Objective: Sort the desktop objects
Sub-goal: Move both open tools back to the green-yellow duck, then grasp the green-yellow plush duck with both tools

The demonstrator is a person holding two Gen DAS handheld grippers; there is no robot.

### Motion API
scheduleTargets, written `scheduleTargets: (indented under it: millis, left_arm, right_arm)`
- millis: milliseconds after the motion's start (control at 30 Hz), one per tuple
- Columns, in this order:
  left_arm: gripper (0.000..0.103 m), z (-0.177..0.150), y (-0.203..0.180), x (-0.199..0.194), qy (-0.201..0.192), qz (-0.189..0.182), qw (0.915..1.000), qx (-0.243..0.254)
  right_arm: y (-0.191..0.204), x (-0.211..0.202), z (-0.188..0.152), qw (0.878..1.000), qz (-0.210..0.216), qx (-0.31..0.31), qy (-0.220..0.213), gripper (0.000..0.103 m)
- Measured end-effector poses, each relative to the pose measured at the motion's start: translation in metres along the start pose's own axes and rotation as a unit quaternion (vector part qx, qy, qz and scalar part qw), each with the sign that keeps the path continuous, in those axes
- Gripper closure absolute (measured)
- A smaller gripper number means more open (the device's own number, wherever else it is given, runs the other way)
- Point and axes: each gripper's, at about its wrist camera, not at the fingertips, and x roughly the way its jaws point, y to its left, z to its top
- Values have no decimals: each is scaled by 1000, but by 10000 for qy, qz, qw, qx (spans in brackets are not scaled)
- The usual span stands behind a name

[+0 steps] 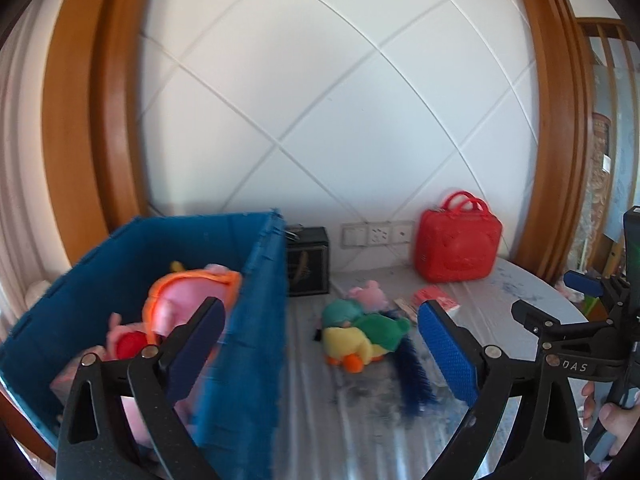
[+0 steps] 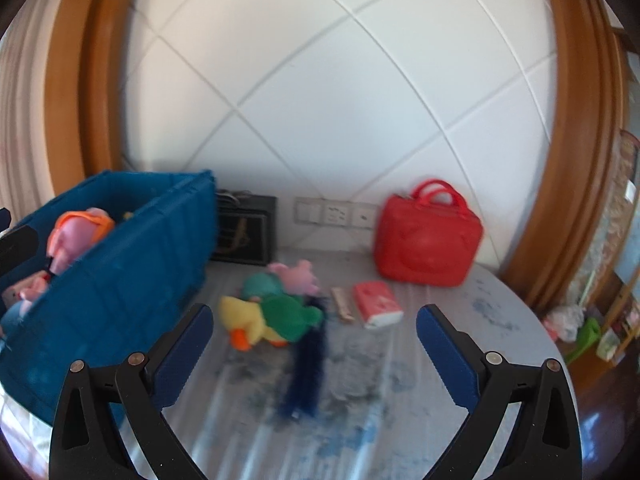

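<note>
Both your claws are spread wide and empty: left claw [image 1: 320, 356] over the blue bin [image 1: 248, 320], right claw [image 2: 314, 354] above the bench [image 2: 460, 320]. Between picks, I judge; next, lower onto the plush pile [image 2: 272, 312] mid-bench, beside the bin.

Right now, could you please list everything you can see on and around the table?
Bin: one, blue, table's left; pink and orange plush toys inside.
Plush pile: yellow, green, teal, pink, mid-table.
Fringed thing: one, dark blue, before the pile; blurred.
Red packet: one, right of pile.
Case: one, red, back right.
Black box: one, by the wall.
Left tool: open, empty.
Right tool: open, empty.
Hand: right edge.
</note>
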Motion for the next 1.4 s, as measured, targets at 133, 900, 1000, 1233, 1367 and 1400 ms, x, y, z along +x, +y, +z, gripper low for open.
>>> scheduleTargets:
  millis: [133,900,1000,1233,1367,1400]
  left_arm:
    - [4,-10,-43,37,321,-55,9995,57]
    - [5,-114,-51,248,2257,504,9728,-130]
    - [5,-123,-42,283,2422,491,9687,-218]
    - [4,-137,-31,345,2696,428,9617,-260]
    - [4,-141,-31,355,2710,129,9621,-285]
    - [4,-142,-32,356,2704,96,9624,-242]
  right_arm:
    - [-56,19,-19,9994,-167,138,275,0]
    - [-107,209,-79,9803,743,411,1781,0]
    - [-88,240,-80,9762,898,280,1953,0]
    - [-52,307,-77,9663,1181,155,2281,0]
    - [-32,338,-76,9586,1432,203,2453,0]
    - [-27,345,-77,9569,1472,205,2494,0]
